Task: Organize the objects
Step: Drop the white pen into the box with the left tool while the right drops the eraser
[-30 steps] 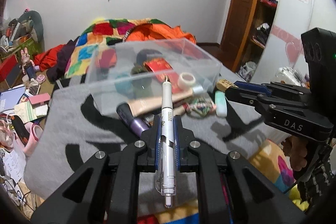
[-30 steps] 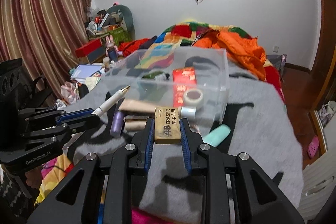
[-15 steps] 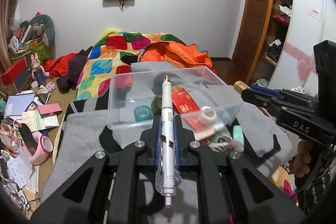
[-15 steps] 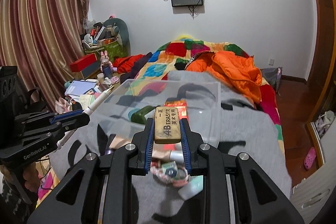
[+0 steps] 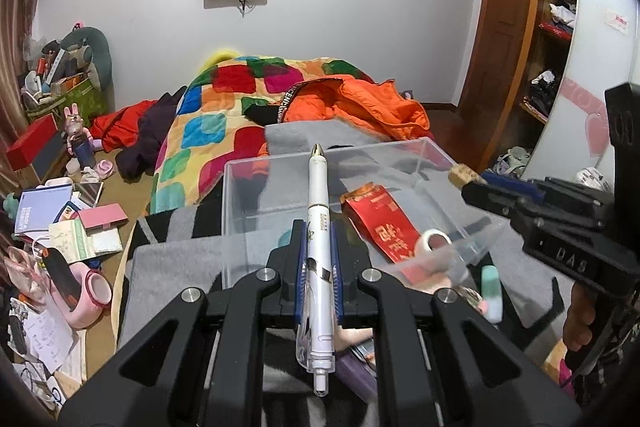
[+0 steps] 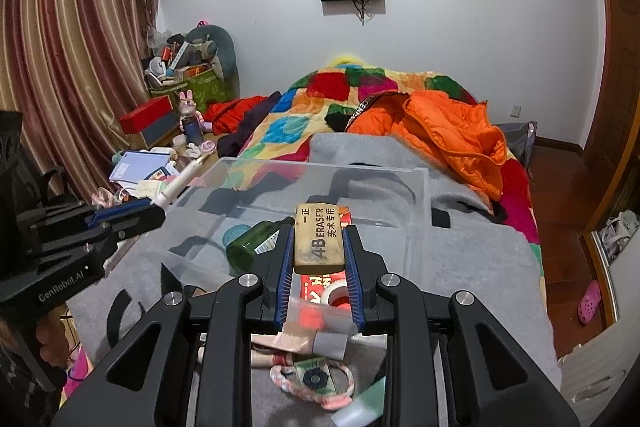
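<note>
Now, left claw [image 5: 317, 263]: clenched on white pen [image 5: 318, 227], tip over clear box [image 5: 400, 163]
Right claw [image 6: 319, 259]: grasping tan eraser [image 6: 318, 239], above the box
Box: on grey blanket [image 6: 472, 255], holds red packet [image 5: 380, 223], tape roll [image 5: 432, 243], green bottle [image 6: 256, 243]

A grey blanket [image 6: 472, 255] on the bed carries the clear box [image 6: 416, 179] and scattered small items.
</note>
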